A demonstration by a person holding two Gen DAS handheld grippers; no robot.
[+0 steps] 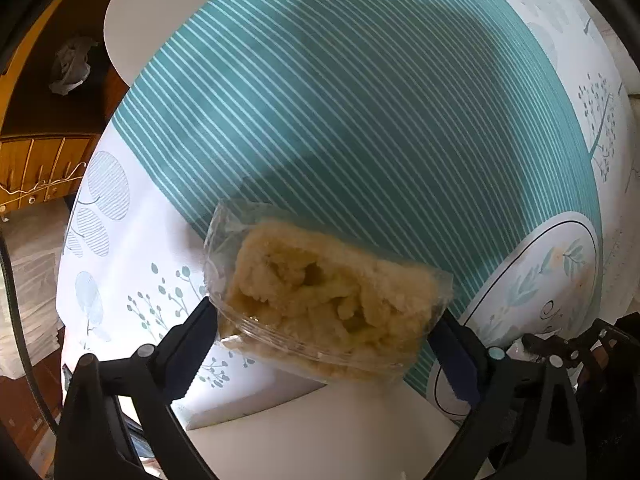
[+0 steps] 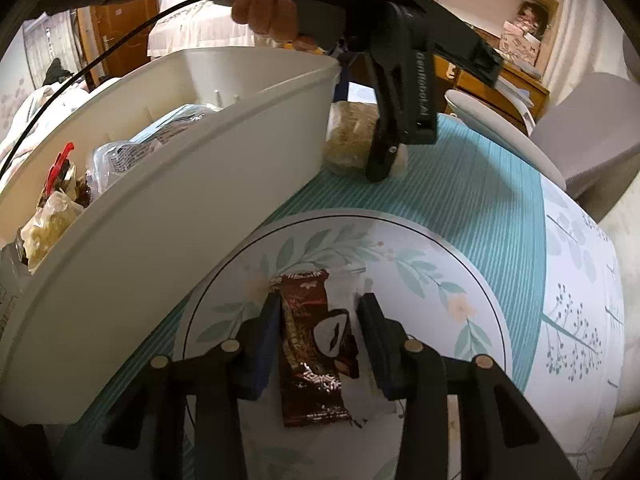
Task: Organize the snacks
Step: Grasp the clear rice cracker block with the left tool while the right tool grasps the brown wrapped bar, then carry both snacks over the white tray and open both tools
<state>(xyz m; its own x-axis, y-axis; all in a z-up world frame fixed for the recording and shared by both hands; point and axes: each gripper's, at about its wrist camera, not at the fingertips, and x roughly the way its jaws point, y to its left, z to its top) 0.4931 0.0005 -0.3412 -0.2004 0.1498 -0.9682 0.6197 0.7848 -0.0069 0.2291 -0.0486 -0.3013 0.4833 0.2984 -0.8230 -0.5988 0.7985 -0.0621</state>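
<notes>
Two snacks lie beside the white plastic bin [image 2: 168,216]: a crinkly clear-wrapped crumbly cake [image 1: 320,308] pinched by the left gripper [image 1: 324,344], and a glossy brown foil bar [image 2: 316,344] between the spread right gripper [image 2: 320,344] pads.

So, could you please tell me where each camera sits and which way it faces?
Left wrist: on the left gripper, looking steeply down at the clear-wrapped pale snack between its fingers, over the tablecloth.
Right wrist: on the right gripper, facing down at the brown snack packet; a hand shows above.
Shared: the left gripper and pale snack, beside the white bin.
</notes>
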